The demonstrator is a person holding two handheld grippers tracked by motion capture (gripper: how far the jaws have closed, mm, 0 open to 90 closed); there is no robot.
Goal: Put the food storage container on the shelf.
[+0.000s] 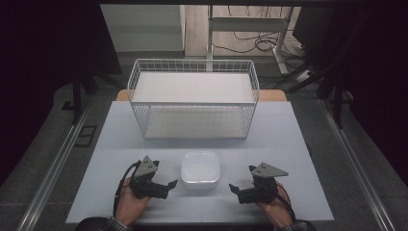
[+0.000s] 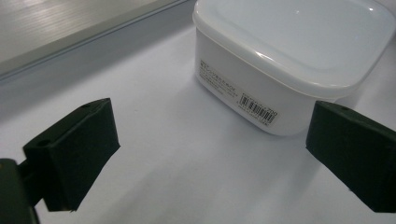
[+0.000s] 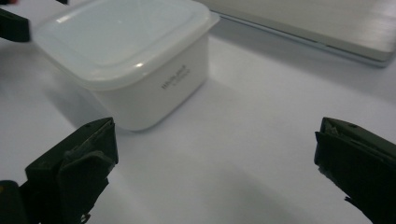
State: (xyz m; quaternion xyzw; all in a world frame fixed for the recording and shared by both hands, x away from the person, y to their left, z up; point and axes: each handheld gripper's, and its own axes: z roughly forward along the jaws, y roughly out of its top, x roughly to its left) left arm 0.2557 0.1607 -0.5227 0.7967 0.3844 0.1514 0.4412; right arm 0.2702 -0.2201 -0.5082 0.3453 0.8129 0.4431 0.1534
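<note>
1. A white lidded container [image 1: 200,169] sits on the tabletop [image 1: 120,139] near the person's edge, between the two grippers and touched by neither. Its lid is on.
2. The left gripper [image 1: 169,185] rests just beside it with the jaws spread wide and nothing between them; in the left gripper view the container [image 2: 285,60] stands ahead of them.
3. The right gripper [image 1: 234,188] waits on the other side, jaws likewise wide apart and empty.
4. I'd judge this the approach, before any hold is taken.
5. The wire basket [image 1: 192,98] stands behind, well apart, perhaps the destination.
6. Next, each gripper needs to close in squarely on the container's sides or its lid rim.
</note>
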